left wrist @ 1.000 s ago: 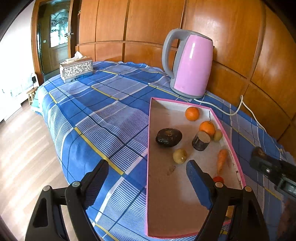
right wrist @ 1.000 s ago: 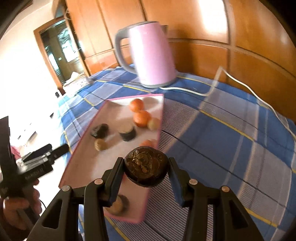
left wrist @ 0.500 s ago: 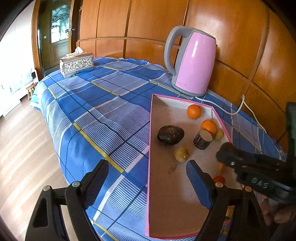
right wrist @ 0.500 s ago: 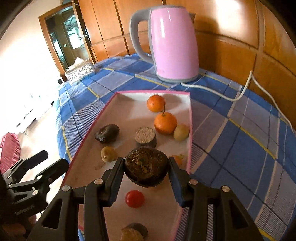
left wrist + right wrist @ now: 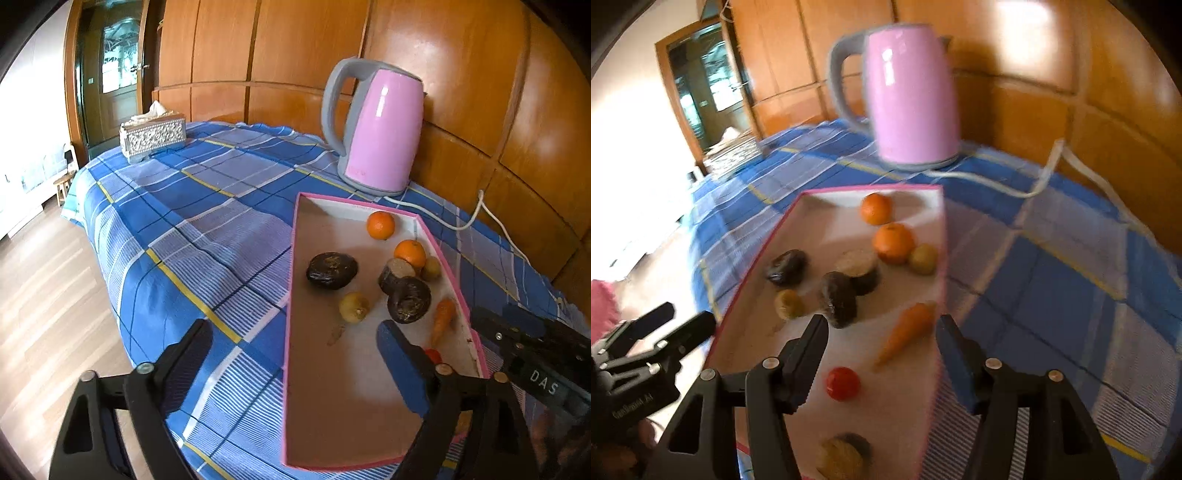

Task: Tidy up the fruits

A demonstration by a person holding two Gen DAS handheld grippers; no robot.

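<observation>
A pink-rimmed tray [image 5: 291,266] [image 5: 940,236] lies on the blue plaid cloth. In it are two oranges [image 5: 381,225] [image 5: 875,209], a dark avocado [image 5: 331,270] [image 5: 786,267], a cut dark fruit [image 5: 396,275] [image 5: 859,269], a yellowish small fruit [image 5: 354,307] [image 5: 789,304], a carrot [image 5: 442,319] [image 5: 907,329] and a red tomato [image 5: 843,383]. A dark round fruit [image 5: 409,300] [image 5: 838,299] rests beside the cut one. My right gripper [image 5: 881,356] is open and empty just behind it. My left gripper [image 5: 291,365] is open and empty at the tray's near left edge.
A pink electric kettle [image 5: 376,129] [image 5: 908,99] with a white cord [image 5: 469,218] stands behind the tray by the wooden wall. A silver tissue box [image 5: 153,136] sits at the table's far left. A halved fruit [image 5: 842,458] lies at the tray's near end.
My right gripper opened and let go of the dark round fruit, which now lies in the tray beside the cut fruit. The left gripper stayed open and barely moved.
</observation>
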